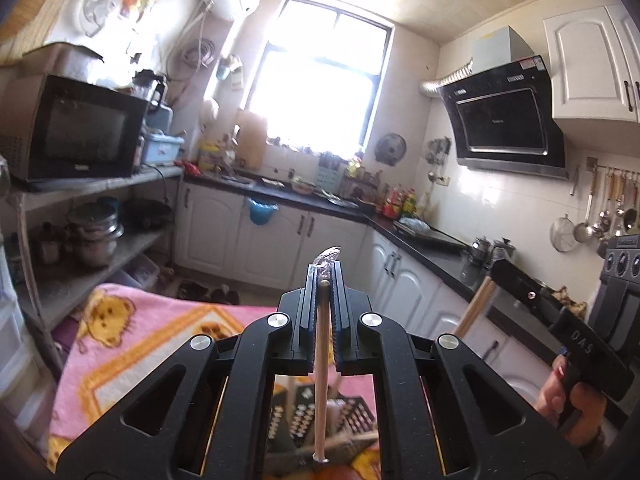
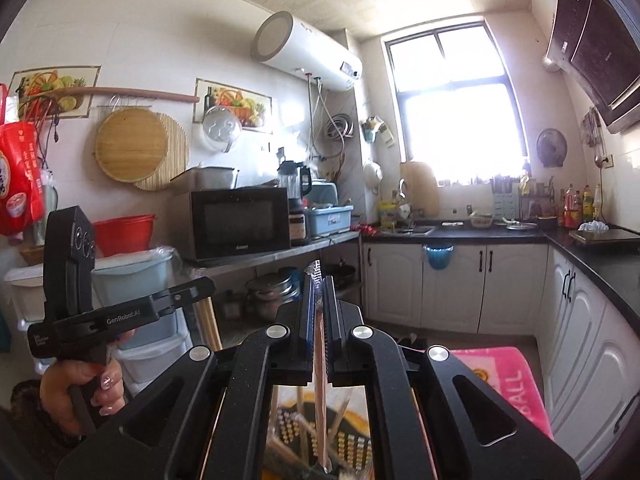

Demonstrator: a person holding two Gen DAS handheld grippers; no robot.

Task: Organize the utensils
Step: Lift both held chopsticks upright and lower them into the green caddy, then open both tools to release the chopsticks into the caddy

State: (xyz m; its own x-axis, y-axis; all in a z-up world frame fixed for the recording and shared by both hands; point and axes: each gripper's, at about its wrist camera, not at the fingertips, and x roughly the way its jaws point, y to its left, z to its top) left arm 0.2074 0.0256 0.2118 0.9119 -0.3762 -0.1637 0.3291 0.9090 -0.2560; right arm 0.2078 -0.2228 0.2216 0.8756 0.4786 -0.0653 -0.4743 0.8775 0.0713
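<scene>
My left gripper (image 1: 325, 276) is shut on a wooden chopstick in a clear plastic wrapper (image 1: 321, 380); the stick runs down between the jaws and the wrapper's end sticks out past the tips. My right gripper (image 2: 319, 284) is shut on another wrapped chopstick (image 2: 320, 392), held the same way. Both grippers are raised and point across the kitchen. Below each one a black perforated utensil basket (image 1: 352, 420) (image 2: 352, 444) shows with more sticks in it. The right gripper also shows in the left wrist view (image 1: 520, 292), holding pale sticks; the left gripper shows in the right wrist view (image 2: 180, 296).
A pink patterned blanket (image 1: 132, 344) (image 2: 504, 376) covers the surface under the basket. A microwave (image 1: 76, 132) sits on a shelf at the left. White cabinets and a dark countertop (image 1: 424, 248) run along the far wall and the right side. Ladles hang on a wall rail (image 1: 608, 200).
</scene>
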